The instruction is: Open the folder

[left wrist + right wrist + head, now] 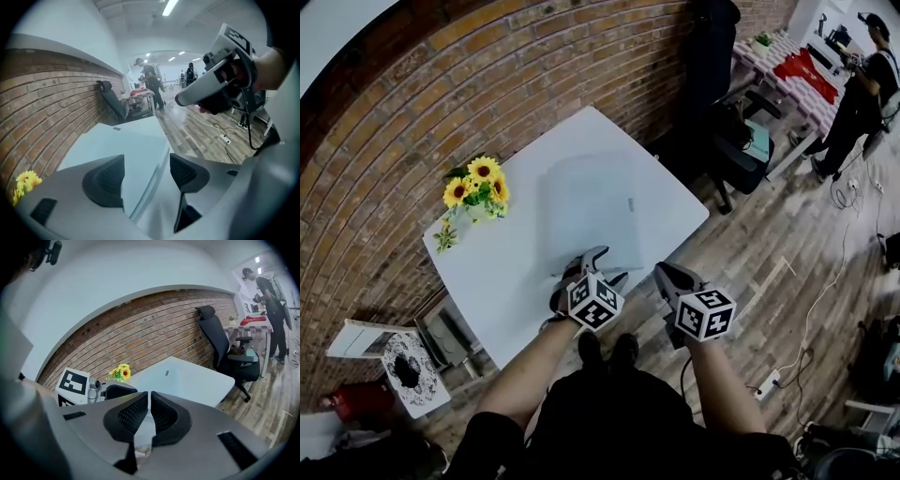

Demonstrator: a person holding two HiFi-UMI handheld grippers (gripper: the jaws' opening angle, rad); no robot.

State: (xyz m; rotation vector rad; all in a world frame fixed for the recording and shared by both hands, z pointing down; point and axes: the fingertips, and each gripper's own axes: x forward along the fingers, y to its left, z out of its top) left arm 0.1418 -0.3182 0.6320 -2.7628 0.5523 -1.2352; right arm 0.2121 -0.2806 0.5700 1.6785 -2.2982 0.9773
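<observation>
The left gripper (146, 173) is released, jaws wide apart, straddling the near edge of the folder (591, 211), which lies flat on the white table (487, 272). The right gripper (150, 416) is clenched on nothing, beside the left.

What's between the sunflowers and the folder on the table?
Nothing. In the head view only bare white table separates the sunflowers from the folder, and the two sit apart.
</observation>
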